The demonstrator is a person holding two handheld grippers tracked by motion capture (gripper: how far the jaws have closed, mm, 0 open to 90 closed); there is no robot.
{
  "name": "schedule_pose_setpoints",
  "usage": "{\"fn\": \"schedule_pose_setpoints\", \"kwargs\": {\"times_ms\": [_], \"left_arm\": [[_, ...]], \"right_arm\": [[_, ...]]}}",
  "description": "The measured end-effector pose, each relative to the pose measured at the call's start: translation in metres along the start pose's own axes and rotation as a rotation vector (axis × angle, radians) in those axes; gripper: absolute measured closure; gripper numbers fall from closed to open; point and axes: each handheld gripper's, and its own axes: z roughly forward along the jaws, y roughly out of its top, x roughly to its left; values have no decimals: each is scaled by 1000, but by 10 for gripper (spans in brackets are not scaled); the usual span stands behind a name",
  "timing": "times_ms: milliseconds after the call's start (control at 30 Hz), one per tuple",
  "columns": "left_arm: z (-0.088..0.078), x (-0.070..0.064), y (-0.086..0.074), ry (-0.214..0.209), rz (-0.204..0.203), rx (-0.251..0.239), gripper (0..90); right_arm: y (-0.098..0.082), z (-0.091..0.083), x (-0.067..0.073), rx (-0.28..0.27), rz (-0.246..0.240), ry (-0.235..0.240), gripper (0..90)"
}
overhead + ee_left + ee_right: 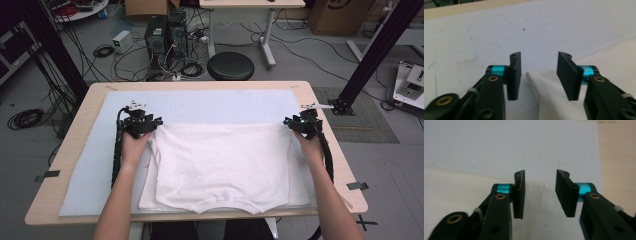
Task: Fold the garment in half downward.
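A white T-shirt [220, 160] lies folded flat on a pale blue mat [200, 102], with its collar toward the near edge of the table. My left gripper [145, 121] sits at the shirt's far left corner. In the left gripper view it [539, 75] stands open, and the cloth corner [546, 87] lies loose between the pads. My right gripper [301, 121] rests at the far right corner. It [540, 195] is open too, with the shirt's edge [534, 192] running under its left jaw, untouched by the pads.
The mat covers most of a light wooden table [80, 115], leaving bare mat beyond the shirt. Past the table's far edge stand a black round stool [230, 65], computer towers [165, 32] and tangled floor cables [125, 60]. Black frame posts [370, 55] rise at both sides.
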Motion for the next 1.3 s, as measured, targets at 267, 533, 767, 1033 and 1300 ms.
{"fn": "schedule_pose_setpoints", "kwargs": {"times_ms": [267,533,767,1033,1300], "left_arm": [[-41,-20,-12,-79,65,-102,418],[-80,-48,-45,-128,206,-253,419],[-97,-62,-51,-175,143,-271,381],[-97,-65,-55,-218,101,-278,317],[-96,-71,-51,-219,119,-254,317]], "right_arm": [[-16,-37,2,-69,27,62,475],[-39,-71,16,-91,-3,148,436],[-54,-85,27,-99,-21,187,419],[-58,-94,28,-116,-33,196,402],[-60,-91,26,-109,-31,203,390]]}}
